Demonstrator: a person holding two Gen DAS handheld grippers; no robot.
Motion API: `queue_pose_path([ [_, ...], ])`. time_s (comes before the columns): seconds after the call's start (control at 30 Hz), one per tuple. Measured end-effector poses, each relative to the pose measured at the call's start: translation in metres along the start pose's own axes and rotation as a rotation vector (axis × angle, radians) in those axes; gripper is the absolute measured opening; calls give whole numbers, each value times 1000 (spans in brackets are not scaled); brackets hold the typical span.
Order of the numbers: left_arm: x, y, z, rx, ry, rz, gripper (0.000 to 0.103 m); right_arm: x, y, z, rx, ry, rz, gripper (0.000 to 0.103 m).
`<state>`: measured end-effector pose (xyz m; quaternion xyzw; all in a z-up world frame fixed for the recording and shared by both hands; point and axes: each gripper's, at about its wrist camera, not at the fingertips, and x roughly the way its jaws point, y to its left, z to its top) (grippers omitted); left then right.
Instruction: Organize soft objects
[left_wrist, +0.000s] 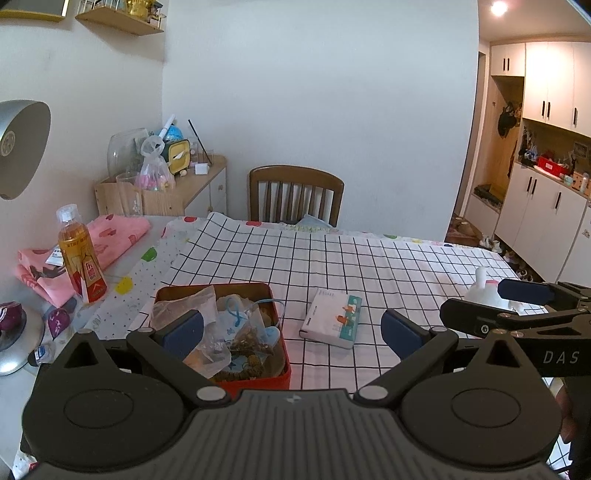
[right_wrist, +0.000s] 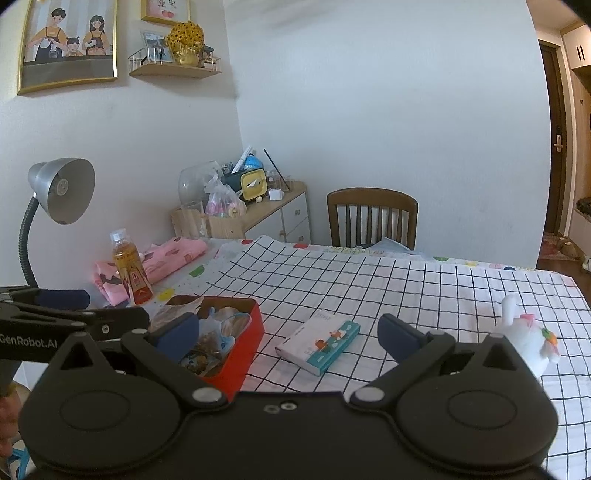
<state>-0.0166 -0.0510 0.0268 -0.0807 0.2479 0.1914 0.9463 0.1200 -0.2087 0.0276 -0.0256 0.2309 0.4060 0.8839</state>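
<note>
A white plush bunny (right_wrist: 526, 338) with a pink bow and an orange flower trim lies on the grid-patterned tablecloth (right_wrist: 406, 280) near the table's right edge, one ear pointing up. A flat tissue pack (right_wrist: 318, 341), white with a teal strip and small cartoon figures, lies face up near the cloth's middle, skewed to the grid lines. Just left of it sits an open red tin (right_wrist: 242, 350) stuffed with crumpled clear bags and blue-trimmed bits

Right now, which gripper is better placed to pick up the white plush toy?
Right. The white plush toy lies just beside the right gripper, whose jaws stand open; the left gripper sits near the red tin, farther away.
</note>
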Motion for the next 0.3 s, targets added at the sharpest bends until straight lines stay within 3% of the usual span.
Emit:
queue_pose_path([
  [0.3,3,-2,0,-2,10,6,103,1,0,0,0,3,2,103],
])
